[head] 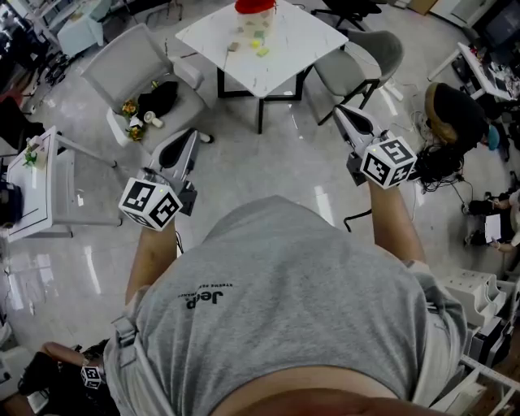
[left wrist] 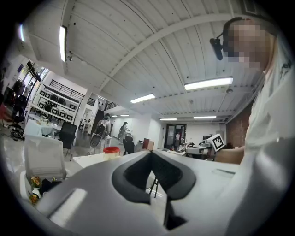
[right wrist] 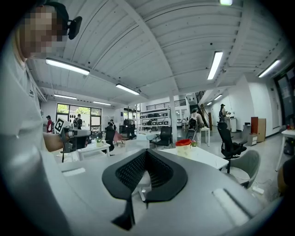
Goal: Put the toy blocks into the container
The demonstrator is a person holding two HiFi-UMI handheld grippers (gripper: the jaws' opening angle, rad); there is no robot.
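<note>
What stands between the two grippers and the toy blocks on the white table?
Nothing visible does. Only bare floor lies between the left gripper, the right gripper and the table with the toy blocks. The armchair and the grey chair stand at its sides.

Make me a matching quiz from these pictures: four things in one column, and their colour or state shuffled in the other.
Things:
1. container lid
2. table
3. chair right of the table
4. left gripper

Colour or state:
A. grey
B. jaws shut, nothing between them
C. red
D. white

Pairs: 1-C, 2-D, 3-A, 4-B.
</note>
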